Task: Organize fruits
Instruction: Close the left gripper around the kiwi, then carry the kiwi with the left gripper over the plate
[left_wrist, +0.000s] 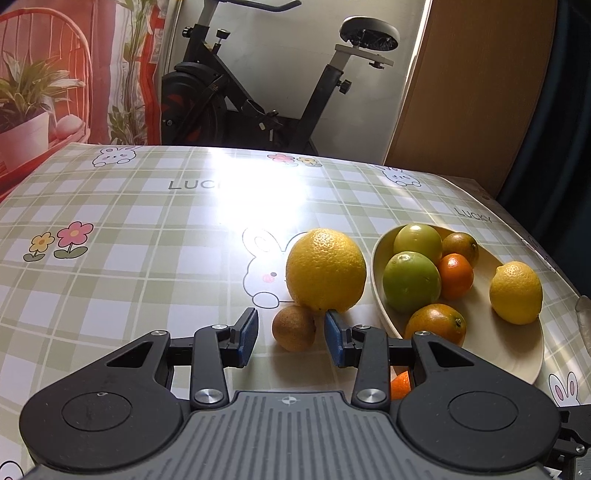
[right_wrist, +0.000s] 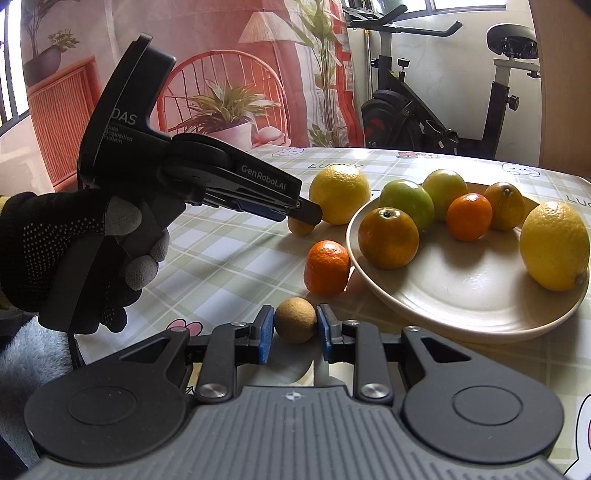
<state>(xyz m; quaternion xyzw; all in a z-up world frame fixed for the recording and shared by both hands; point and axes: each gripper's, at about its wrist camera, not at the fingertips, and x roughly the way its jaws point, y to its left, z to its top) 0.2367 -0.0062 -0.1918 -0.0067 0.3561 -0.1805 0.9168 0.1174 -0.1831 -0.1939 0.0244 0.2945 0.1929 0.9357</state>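
Between the blue pads of the right gripper (right_wrist: 294, 334) sits a small brown round fruit (right_wrist: 295, 319), on the checked tablecloth (right_wrist: 207, 258); the pads stand just beside it on both sides, and I cannot tell if they touch it. Ahead of that gripper, slightly right, lies a small orange (right_wrist: 326, 267) against the rim of the cream plate (right_wrist: 461, 295), still on the cloth. The left gripper (left_wrist: 291, 338) is spread wide around a second brown fruit (left_wrist: 294, 327), gaps on both sides, nothing held; just past its fingertips a big lemon (left_wrist: 325, 275) rests on the cloth, touching that brown fruit. The plate, right of the left gripper, holds two green fruits, three oranges and a smaller lemon (left_wrist: 516, 292). Step in hand, by my read: both tools are lined up to pick loose fruit for the plate (four pieces still off it). Next move calls for closing each pair on its brown fruit, lifting, and carrying right to the plate's bare middle; the big lemon leaning on the left one may roll.
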